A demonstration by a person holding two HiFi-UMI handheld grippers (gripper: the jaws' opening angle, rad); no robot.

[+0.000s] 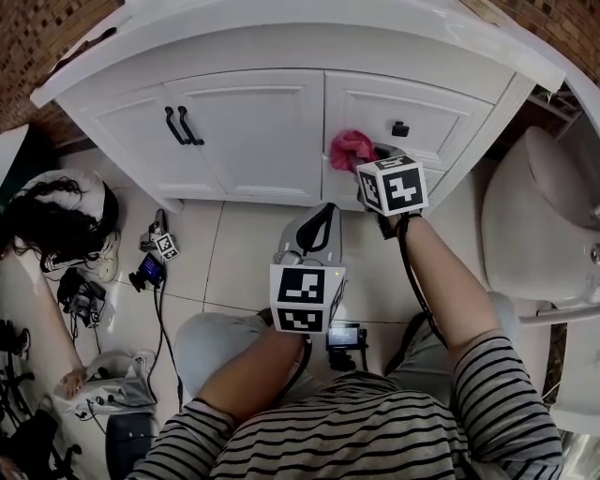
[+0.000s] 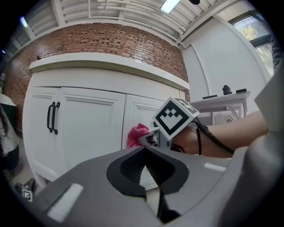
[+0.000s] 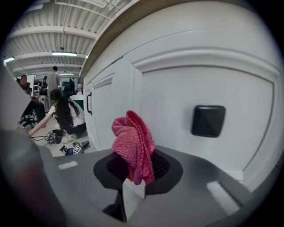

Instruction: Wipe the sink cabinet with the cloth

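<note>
Where the right gripper [image 3: 133, 174] pinches it, the single pink knitted cloth [image 3: 133, 142] stands bunched in folds, held up to the white sink cabinet [image 1: 253, 112] below the worktop's [image 1: 281, 21] front edge, toward its right corner, just left of one square black knob [image 3: 207, 120]. Bare door panel extends leftward to two black bar handles [image 1: 178, 125]. The left gripper [image 2: 148, 167], pressed together on nothing, hangs back from the cabinet.

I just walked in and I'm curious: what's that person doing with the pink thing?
A person crouches at the white sink cabinet with a gripper in each hand. The right gripper is clamped on a pink cloth, held up at the cabinet front beside a square black knob. The left gripper hangs back, jaws together, holding nothing.
</note>
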